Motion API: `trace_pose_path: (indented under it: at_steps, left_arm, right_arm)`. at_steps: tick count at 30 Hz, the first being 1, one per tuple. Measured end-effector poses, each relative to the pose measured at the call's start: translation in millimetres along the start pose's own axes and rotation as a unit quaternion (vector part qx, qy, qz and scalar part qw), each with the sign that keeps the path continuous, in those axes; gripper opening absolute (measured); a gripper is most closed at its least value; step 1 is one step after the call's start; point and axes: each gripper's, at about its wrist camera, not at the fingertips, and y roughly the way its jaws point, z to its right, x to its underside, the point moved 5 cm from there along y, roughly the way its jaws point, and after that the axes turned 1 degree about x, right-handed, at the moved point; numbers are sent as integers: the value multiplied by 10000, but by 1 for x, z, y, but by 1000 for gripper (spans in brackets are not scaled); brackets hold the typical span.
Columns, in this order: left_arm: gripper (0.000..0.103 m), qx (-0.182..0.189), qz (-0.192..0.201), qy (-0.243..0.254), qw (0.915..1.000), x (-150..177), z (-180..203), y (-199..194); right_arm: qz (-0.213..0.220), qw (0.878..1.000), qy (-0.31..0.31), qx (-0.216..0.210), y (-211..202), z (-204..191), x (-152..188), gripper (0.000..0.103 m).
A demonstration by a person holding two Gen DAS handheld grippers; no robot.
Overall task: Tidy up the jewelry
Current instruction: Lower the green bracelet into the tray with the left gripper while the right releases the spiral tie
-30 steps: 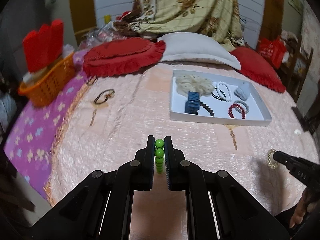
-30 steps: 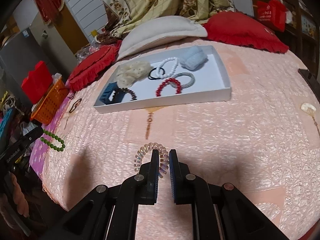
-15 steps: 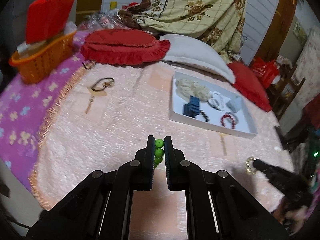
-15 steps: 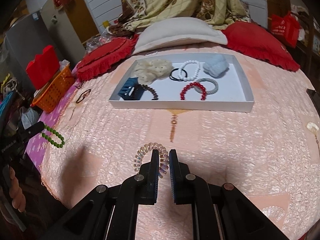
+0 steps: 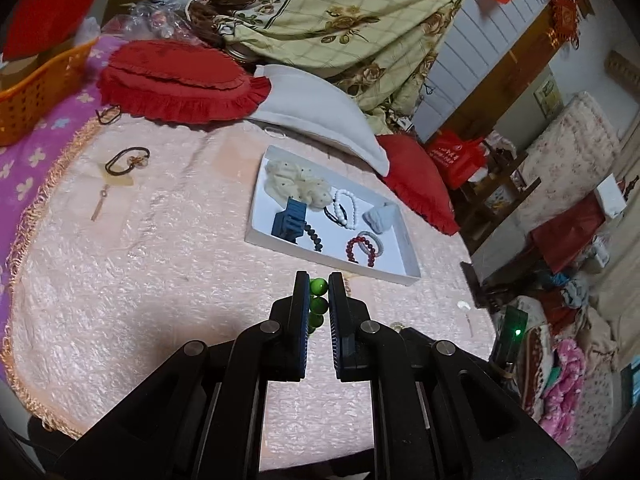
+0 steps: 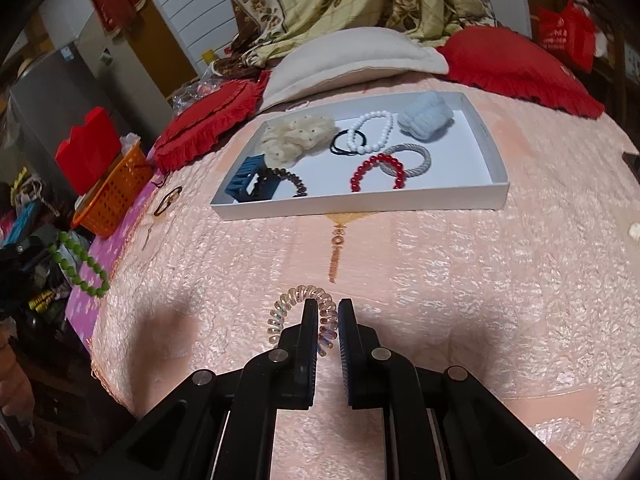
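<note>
My left gripper (image 5: 319, 284) is shut on a green bead bracelet (image 5: 318, 305) and holds it above the pink bedspread, short of the white tray (image 5: 400, 236). The bracelet also hangs at the far left of the right wrist view (image 6: 82, 266). My right gripper (image 6: 328, 308) is shut on a clear spiral hair tie (image 6: 288, 304), held over the bedspread in front of the tray (image 6: 494, 196). The tray holds a cream scrunchie (image 6: 298, 136), a blue claw clip (image 6: 250, 178), a white bead bracelet (image 6: 374, 130), a red bead bracelet (image 6: 374, 174) and a pale blue scrunchie (image 6: 426, 120).
A dark hair tie (image 5: 126, 160) lies on the bedspread at the left. Red cushions (image 5: 176, 80) and a white pillow (image 5: 316, 112) lie behind the tray. An orange basket (image 6: 114, 196) stands at the bed's left edge. Clutter fills the floor at the right (image 5: 560, 300).
My left gripper has swung to the right with the green bracelet, so the tray now sits nearer the view's middle. My right gripper has moved closer to the tray with the spiral hair tie.
</note>
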Motion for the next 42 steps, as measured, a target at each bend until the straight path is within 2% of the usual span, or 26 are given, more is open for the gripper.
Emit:
trace_pose_path:
  at_steps: [4,13,17,22,27,32,36,42]
  left_arm:
    - [8,-285,-132,340,9989,0,20,14]
    - [8,-427,-419,936,9938,-5,56,48]
    - [8,-365,-488,1182,9911,-17,73,66]
    - [8,-474,-502,1533,9858,-37,93,95]
    - [8,-479,-696,1634,9829,-56,104,140]
    - [8,-581,-938,1774,9779,-65,110,190]
    - [8,-717,-1254,1809,9728,-58,104,233]
    - [8,-1015,-1479,1873,9658,-46,93,275]
  right_arm:
    - [19,9999,111,-38,-1,14,1,9]
    - [198,9993,292,-85,-6,38,-14,9]
    - [262,9989,347,-158,-6,44,-30,9]
    - [428,9986,287,-121,-7,50,-60,9]
    - [560,9981,254,-7,1,60,-87,9]
    - [455,9984,312,128,24,78,-107,9]
    - [275,9986,302,326,47,91,-112,9]
    - [111,9979,328,538,74,107,-115,9]
